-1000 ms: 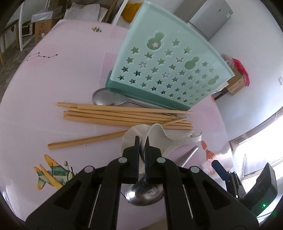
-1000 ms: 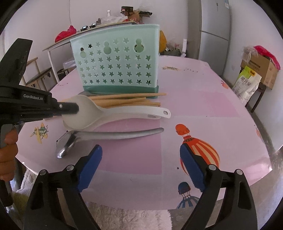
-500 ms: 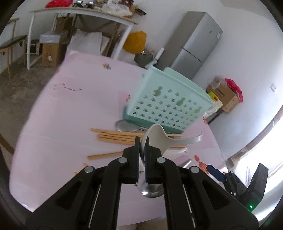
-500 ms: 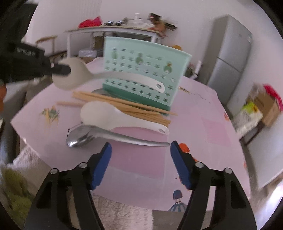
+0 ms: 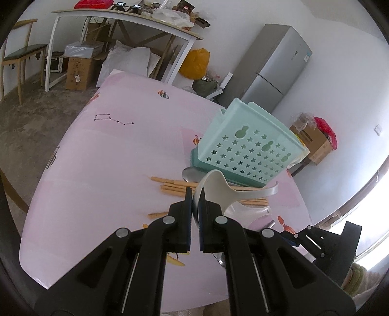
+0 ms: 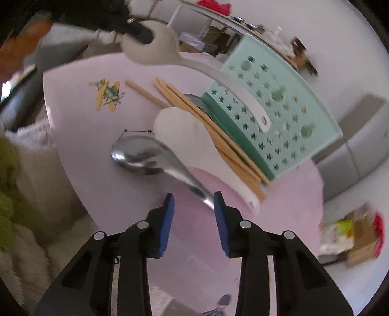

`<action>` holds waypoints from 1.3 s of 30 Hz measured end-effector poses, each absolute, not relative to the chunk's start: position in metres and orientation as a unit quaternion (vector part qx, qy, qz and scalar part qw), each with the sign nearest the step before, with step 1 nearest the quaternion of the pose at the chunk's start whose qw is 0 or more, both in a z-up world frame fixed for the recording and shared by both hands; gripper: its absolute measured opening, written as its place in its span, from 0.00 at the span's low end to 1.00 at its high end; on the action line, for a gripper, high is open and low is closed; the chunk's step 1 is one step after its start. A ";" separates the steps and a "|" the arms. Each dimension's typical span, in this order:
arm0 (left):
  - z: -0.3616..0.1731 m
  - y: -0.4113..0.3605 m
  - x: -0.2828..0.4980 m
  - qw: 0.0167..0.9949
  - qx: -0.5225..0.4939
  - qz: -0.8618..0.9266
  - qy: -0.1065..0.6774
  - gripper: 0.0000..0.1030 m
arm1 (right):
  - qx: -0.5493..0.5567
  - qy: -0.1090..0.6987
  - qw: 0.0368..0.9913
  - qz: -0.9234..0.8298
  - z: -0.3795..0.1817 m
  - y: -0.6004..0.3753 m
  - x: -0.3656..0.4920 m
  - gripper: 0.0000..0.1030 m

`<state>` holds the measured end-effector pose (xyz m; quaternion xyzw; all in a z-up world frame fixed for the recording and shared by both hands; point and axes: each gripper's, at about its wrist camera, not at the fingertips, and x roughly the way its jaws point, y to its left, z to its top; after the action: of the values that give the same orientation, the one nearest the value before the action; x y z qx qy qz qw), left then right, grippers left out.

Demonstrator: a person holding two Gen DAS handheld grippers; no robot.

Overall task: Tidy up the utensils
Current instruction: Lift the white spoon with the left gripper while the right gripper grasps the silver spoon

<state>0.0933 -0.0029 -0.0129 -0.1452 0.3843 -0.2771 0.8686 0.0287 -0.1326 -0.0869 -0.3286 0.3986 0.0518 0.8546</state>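
Observation:
My left gripper (image 5: 195,192) is shut on the bowl rim of a white plastic spoon (image 5: 218,187) and holds it in the air in front of the mint star-holed utensil basket (image 5: 250,148). In the right wrist view that spoon (image 6: 155,46) hangs above the table, with its handle across the basket (image 6: 279,104). My right gripper (image 6: 193,197) is closing, and the handle tip of the metal spoon (image 6: 145,155) lies just inside its right pad, not clamped. A second white spoon (image 6: 184,131) and several wooden chopsticks (image 6: 194,109) lie beside the basket.
Another metal spoon (image 5: 192,173) pokes out from under the basket's base. The pink patterned table (image 5: 116,155) drops off close below my right gripper. A grey fridge (image 5: 274,65), cardboard boxes (image 5: 313,143) and a white side table (image 5: 121,19) stand beyond it.
The left gripper has lifted the white spoon off the pile and backed away from the basket. The right gripper has rolled, narrowed its jaws and come up to the metal spoon's handle.

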 end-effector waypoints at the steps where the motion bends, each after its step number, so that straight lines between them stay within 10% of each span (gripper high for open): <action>1: -0.014 -0.002 0.094 0.868 -0.147 -0.278 0.384 0.03 | -0.346 0.394 0.850 0.052 -0.088 -0.129 0.028 0.31; 17: -0.021 0.011 0.103 0.868 -0.163 -0.277 0.380 0.03 | -0.560 0.313 0.765 0.063 -0.116 -0.091 0.019 0.09; 39: 0.041 0.020 0.082 0.902 -0.148 -0.279 0.294 0.03 | -0.440 0.264 0.858 -0.022 -0.051 -0.117 0.012 0.04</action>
<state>0.0815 0.0196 0.0407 -0.1480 0.2941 -0.2790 0.9021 0.0115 -0.1169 -0.0509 -0.4401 0.2635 -0.0217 0.8582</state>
